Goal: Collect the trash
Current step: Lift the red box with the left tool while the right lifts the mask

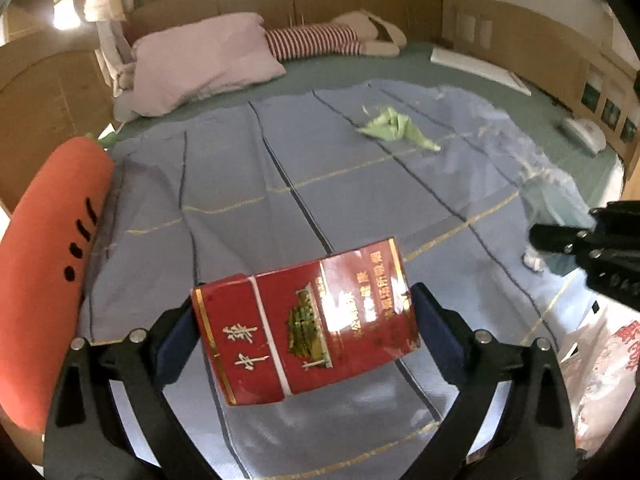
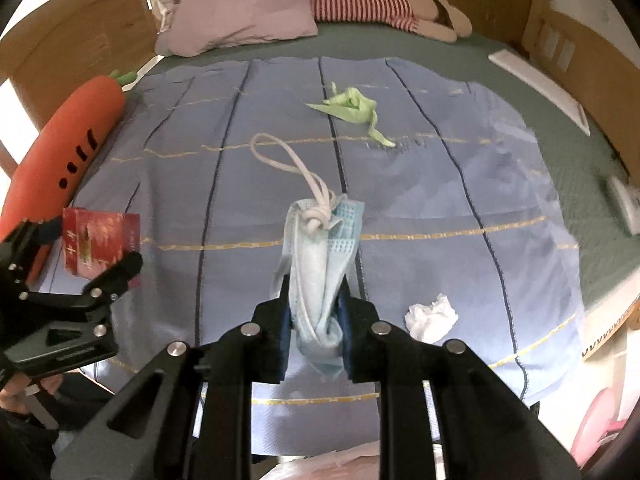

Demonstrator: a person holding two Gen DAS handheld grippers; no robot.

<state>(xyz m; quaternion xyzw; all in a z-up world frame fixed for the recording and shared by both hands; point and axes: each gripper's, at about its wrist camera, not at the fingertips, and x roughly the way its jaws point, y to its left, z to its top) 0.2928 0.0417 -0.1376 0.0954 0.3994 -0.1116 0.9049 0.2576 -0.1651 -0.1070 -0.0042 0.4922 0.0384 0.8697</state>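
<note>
My left gripper [image 1: 300,320] is shut on a red cigarette pack [image 1: 308,320] and holds it above the blue blanket [image 1: 240,184]; the pack also shows at the left of the right wrist view [image 2: 100,240]. My right gripper [image 2: 314,312] is shut on a crumpled blue face mask [image 2: 320,256], its white ear loop [image 2: 288,164] sticking up. The mask also shows at the right of the left wrist view [image 1: 548,200]. A crumpled green paper [image 2: 352,108] lies on the blanket further back. A white tissue wad [image 2: 432,316] lies near the blanket's front right.
An orange carrot plush [image 2: 68,152] lies along the bed's left side. A pink pillow [image 2: 248,12] and a striped plush toy [image 2: 380,8] lie at the headboard. A white plastic bag with red print [image 1: 604,376] is at the lower right. Wooden bed rails [image 2: 592,64] surround the mattress.
</note>
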